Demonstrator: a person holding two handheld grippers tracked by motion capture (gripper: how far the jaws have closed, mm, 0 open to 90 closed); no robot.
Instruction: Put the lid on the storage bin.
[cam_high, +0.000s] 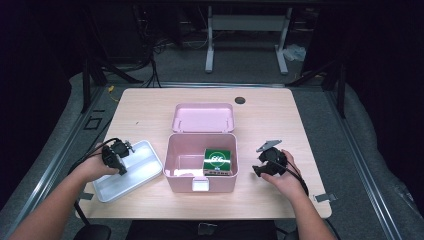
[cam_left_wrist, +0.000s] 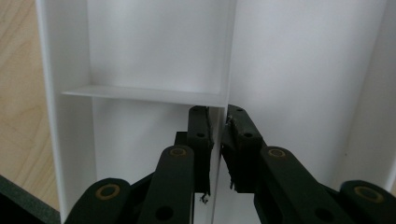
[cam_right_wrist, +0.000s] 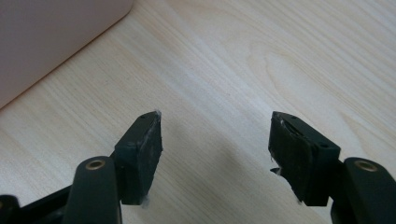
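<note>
— Forearms are seen at the near edge of the pale wood table (cam_high: 265, 112); what is gripped?

— A divider of the white tray (cam_high: 145, 165), left of the pink box (cam_high: 172, 165), is pinched by the left tool (cam_left_wrist: 217, 122). The right tool (cam_right_wrist: 215, 140) is held wide apart over bare wood, right of the box.

— And beyond?

— A green carton (cam_high: 219, 159) is kept inside the box, its lid (cam_high: 203, 118) laid behind; grey floor (cam_high: 240, 65) and a metal frame (cam_high: 247, 30) are seen in a dark room.

Black gripper (cam_high: 120, 159), brass-ringed pivots.
</note>
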